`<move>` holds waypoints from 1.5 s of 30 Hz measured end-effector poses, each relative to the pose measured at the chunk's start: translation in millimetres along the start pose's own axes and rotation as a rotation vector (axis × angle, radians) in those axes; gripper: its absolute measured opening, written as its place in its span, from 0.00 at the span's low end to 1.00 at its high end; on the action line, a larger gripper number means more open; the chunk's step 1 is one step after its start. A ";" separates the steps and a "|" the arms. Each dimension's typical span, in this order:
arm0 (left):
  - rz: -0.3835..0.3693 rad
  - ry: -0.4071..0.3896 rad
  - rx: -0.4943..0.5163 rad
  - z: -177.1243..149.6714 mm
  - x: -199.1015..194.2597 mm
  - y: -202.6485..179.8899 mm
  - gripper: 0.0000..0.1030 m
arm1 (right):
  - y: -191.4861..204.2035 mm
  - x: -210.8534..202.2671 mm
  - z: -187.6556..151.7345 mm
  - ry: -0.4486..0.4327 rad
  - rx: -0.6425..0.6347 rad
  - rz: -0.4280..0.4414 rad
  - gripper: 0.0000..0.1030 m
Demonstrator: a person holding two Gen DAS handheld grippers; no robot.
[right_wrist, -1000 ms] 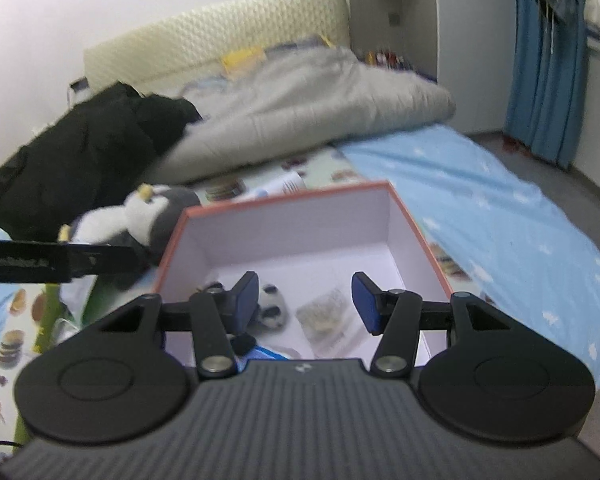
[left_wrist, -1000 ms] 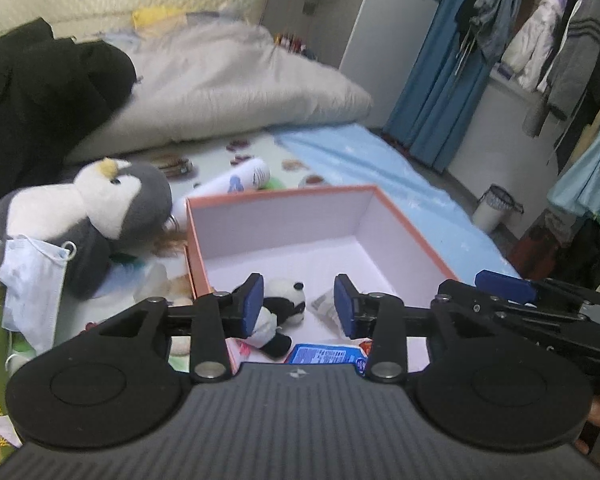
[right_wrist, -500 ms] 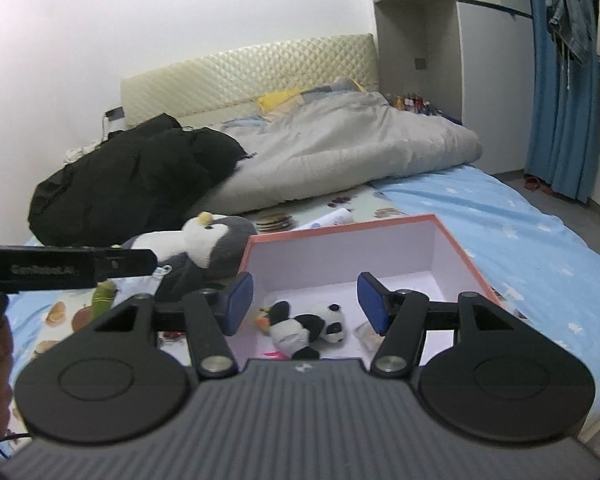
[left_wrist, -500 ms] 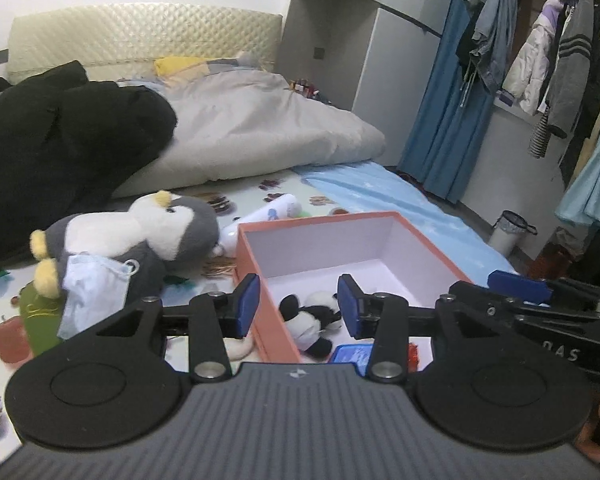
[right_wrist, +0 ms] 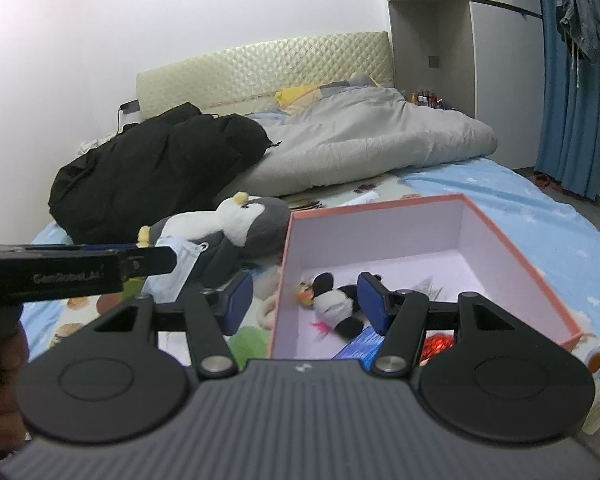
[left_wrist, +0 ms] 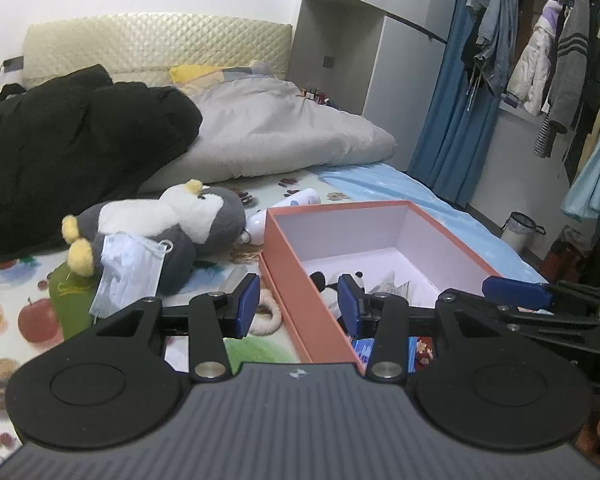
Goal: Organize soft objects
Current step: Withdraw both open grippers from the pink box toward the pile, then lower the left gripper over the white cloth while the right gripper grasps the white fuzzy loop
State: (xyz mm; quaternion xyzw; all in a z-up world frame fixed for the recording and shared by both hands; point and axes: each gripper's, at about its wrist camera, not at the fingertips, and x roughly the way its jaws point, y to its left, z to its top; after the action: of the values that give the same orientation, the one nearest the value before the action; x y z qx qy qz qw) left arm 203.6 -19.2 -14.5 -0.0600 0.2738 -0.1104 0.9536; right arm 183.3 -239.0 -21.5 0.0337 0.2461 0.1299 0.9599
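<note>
Both tongs gaping, nothing held — left tongs point(left_wrist: 296, 304) and right tongs point(right_wrist: 305, 305) hover over the box's near-left edge. Panda plush point(right_wrist: 334, 305) already in the orange box point(right_wrist: 512, 244). Penguin plush point(left_wrist: 168, 236) lies on the bed just left of it — likely next.

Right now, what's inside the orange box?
Inside the orange box: a panda plush, a blue packet, something red and clear wrapping. The right claw covers the near floor.

A lived-in home bedroom.
Padded cream headboard point(right_wrist: 260, 68), rumpled grey duvet point(right_wrist: 364, 140) on the bed, coats on a hanging rail point(left_wrist: 540, 60), blue curtain point(left_wrist: 452, 120).
</note>
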 end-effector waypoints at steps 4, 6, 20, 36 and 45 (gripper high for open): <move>-0.003 0.009 -0.025 -10.8 -14.6 8.4 0.48 | 16.4 -6.8 -8.0 0.007 -0.012 0.015 0.59; 0.008 0.020 -0.032 -18.4 -19.9 13.2 0.48 | 25.1 -8.8 -12.2 0.011 -0.020 0.027 0.59; 0.071 0.121 -0.094 -86.8 -34.9 61.8 0.49 | 73.9 -8.6 -58.6 0.123 -0.073 0.039 0.59; 0.118 0.194 -0.200 -122.6 17.7 114.0 0.65 | 100.8 64.9 -64.9 0.221 -0.100 0.100 0.58; 0.144 0.226 -0.183 -125.5 67.0 134.4 0.65 | 105.5 135.6 -54.8 0.260 -0.090 0.085 0.56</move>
State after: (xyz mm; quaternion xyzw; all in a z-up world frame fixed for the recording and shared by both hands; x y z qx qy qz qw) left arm 215.7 87.8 -177.9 -0.1140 0.3918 -0.0224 0.9127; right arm 247.0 -101.2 -118.9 -0.0162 0.3606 0.1847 0.9141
